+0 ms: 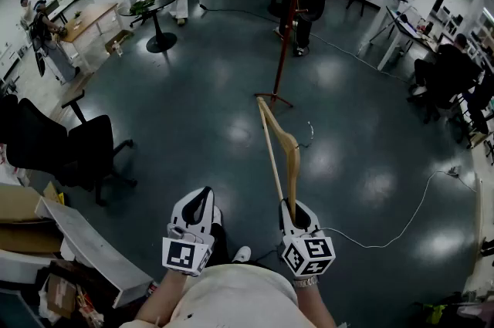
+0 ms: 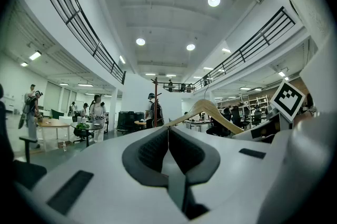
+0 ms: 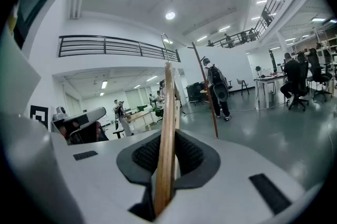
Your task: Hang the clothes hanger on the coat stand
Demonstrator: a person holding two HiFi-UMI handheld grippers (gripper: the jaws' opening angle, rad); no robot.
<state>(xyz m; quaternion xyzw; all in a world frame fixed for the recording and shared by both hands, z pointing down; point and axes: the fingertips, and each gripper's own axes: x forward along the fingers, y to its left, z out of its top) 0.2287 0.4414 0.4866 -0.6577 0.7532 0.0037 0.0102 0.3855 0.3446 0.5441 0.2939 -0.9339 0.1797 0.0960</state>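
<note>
A wooden clothes hanger (image 1: 279, 149) stands up from my right gripper (image 1: 294, 214), which is shut on its lower end; in the right gripper view the hanger (image 3: 167, 133) runs straight up between the dark pads. The coat stand (image 1: 287, 33), a thin reddish-brown pole on a low foot, rises ahead in the middle of the floor, and the coat stand (image 3: 205, 91) leans just right of the hanger in the right gripper view. My left gripper (image 1: 199, 204) hangs beside the right one, shut with nothing in it. In the left gripper view the hanger (image 2: 210, 112) shows at the right, the coat stand (image 2: 155, 101) far behind.
A black office chair (image 1: 73, 145) stands at the left, beside a bench with cardboard boxes (image 1: 31, 214). A white cable (image 1: 401, 222) snakes over the floor at the right. Several people stand at a round table (image 1: 154, 6) at the back; desks with seated people (image 1: 448, 79) line the right.
</note>
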